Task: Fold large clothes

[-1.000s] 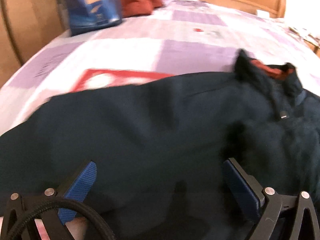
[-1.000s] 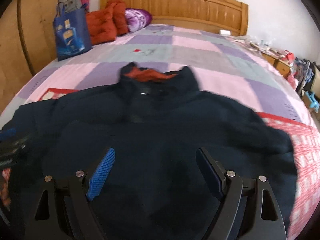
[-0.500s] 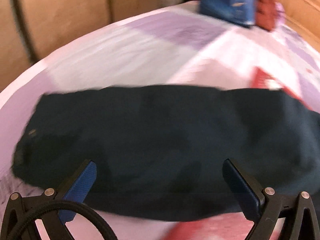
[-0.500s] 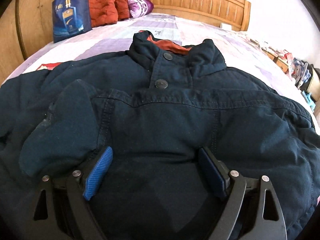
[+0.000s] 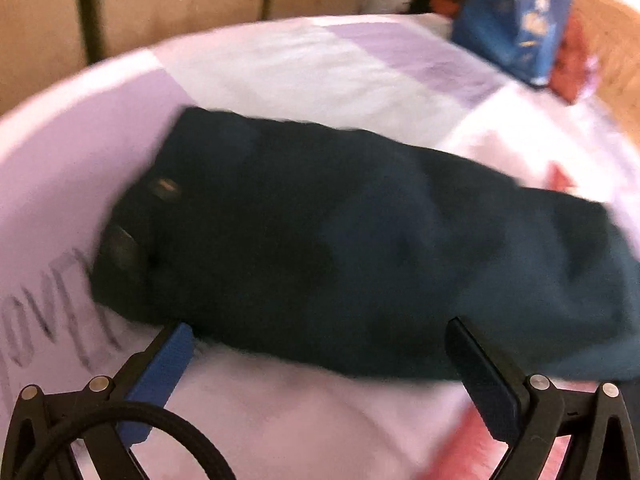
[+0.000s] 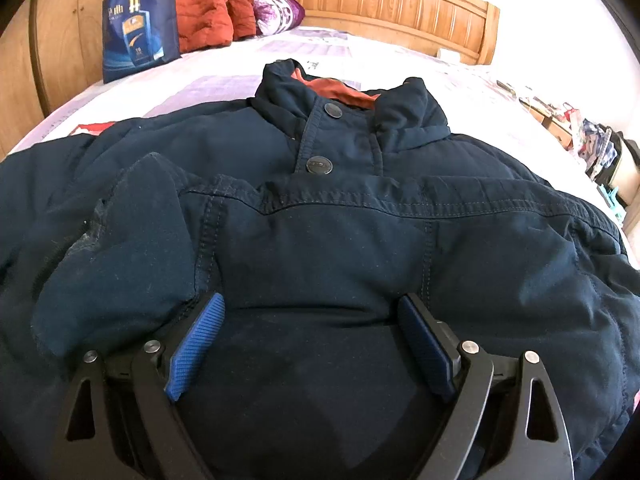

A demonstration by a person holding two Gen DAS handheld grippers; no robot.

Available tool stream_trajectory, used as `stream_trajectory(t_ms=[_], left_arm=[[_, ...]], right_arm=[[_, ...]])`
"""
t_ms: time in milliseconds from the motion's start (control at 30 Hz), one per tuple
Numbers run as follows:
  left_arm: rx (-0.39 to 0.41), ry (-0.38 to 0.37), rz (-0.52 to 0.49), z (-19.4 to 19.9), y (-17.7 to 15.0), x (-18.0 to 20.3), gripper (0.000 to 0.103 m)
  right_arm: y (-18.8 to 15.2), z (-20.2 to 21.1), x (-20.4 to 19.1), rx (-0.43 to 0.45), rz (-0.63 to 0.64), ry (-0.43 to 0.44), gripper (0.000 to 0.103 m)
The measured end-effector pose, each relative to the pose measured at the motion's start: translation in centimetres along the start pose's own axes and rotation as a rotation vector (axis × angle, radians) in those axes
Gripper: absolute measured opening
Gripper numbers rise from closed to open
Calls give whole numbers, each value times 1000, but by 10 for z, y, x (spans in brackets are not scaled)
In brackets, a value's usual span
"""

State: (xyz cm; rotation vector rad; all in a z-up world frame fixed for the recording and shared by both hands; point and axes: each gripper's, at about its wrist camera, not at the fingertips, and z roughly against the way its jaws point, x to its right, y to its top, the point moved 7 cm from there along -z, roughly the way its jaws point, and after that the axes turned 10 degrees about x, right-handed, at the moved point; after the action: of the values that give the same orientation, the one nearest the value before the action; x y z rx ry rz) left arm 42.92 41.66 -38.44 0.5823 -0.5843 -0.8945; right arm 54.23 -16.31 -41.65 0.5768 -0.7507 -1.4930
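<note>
A dark navy jacket [image 6: 360, 240] with an orange collar lining lies spread on the bed, collar toward the headboard. One sleeve is folded across its front. My right gripper [image 6: 312, 312] is open, low over the folded part, its pads resting against the fabric. In the left wrist view the other sleeve [image 5: 340, 240] lies stretched out on the sheet, its buttoned cuff [image 5: 132, 232] at the left. My left gripper [image 5: 320, 340] is open just in front of that sleeve's near edge, holding nothing.
The bed has a purple, pink and white patchwork sheet [image 5: 300, 68]. A blue shopping bag [image 6: 140, 24], an orange padded jacket [image 6: 212, 16] and a purple pillow [image 6: 280, 12] sit by the wooden headboard [image 6: 400, 4]. A wooden wardrobe [image 5: 160, 8] stands at the left. Clutter lies at the right [image 6: 592, 144].
My left gripper has swung left from the jacket body to the outstretched sleeve and its cuff. My right gripper has dropped down onto the folded jacket front and stays there, open.
</note>
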Motion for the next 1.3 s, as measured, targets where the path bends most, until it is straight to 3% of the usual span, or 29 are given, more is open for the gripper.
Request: stream_trajectory(t_ms=[100, 167, 300, 400, 567, 733, 833, 933, 1000, 1033, 1167, 1300], left_arm=[[-39, -71, 42, 6, -15, 12, 103], [-24, -62, 54, 12, -21, 13, 103], [6, -12, 182, 22, -28, -16, 103], [-7, 9, 187, 16, -29, -27, 103], [45, -18, 227, -2, -1, -30, 103], [-10, -16, 284, -45, 15, -31, 103], [34, -11, 349, -47, 33, -32, 102], [99, 2, 398, -34, 43, -35, 86], [145, 9, 371, -21, 49, -36, 60], [160, 14, 353, -15, 50, -37, 53], [78, -14, 285, -24, 38, -40, 51], [54, -52, 309, -29, 33, -40, 51]], right_arm=[[0, 0, 0, 0, 0, 0, 91], [0, 0, 0, 0, -1, 1, 91], [0, 0, 0, 1, -1, 1, 91], [0, 0, 0, 1, 0, 1, 91], [0, 0, 0, 1, -1, 1, 91], [0, 0, 0, 1, 0, 1, 91], [0, 0, 0, 2, -1, 1, 91], [0, 0, 0, 2, -1, 1, 91], [0, -1, 0, 2, -1, 1, 91], [0, -1, 0, 2, -1, 1, 91], [0, -1, 0, 2, -1, 1, 91], [0, -1, 0, 2, -1, 1, 91]])
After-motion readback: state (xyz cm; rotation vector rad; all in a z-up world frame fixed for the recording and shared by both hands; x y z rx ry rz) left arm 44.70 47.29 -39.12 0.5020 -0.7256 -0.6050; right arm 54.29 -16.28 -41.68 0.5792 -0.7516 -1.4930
